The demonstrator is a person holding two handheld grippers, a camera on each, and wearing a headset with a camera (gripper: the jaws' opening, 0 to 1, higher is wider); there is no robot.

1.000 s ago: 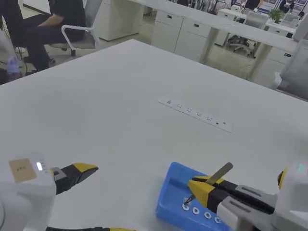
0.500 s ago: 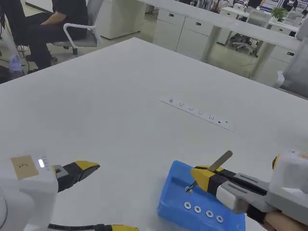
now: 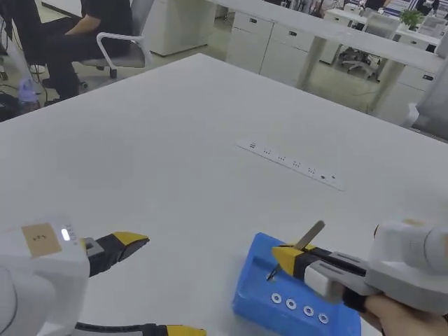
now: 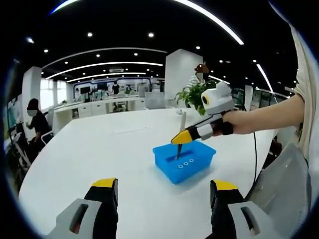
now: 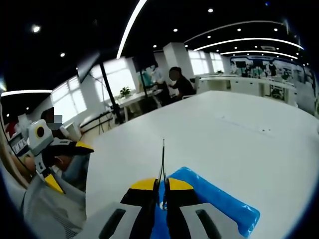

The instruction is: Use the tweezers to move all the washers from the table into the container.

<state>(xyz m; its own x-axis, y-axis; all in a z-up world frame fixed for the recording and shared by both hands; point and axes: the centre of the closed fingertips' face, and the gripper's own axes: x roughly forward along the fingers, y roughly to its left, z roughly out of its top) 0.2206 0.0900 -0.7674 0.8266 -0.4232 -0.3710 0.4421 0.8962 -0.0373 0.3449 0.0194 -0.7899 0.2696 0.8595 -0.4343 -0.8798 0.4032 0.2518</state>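
Observation:
A blue container (image 3: 255,297) sits near the table's front edge, with several washers (image 3: 291,305) in a row inside it. My right gripper (image 3: 283,257) is shut on the tweezers (image 3: 306,236), whose thin tips hang just above the container's far end. The right gripper view has the tweezers (image 5: 162,159) sticking up between the shut jaws (image 5: 162,185), over the container (image 5: 214,199). My left gripper (image 3: 157,287) stands open with nothing in it, to the left of the container. From the left gripper (image 4: 164,186), the container (image 4: 199,149) and washers (image 4: 185,163) lie ahead.
A white power strip (image 3: 290,166) lies flat on the table (image 3: 161,140) beyond the container. A person sits on an office chair (image 3: 115,52) past the table's far left edge. Desks and cabinets stand behind.
My right gripper has risen and drawn back a little with the tweezers, so their tips have lifted off the washers. The left gripper has barely moved.

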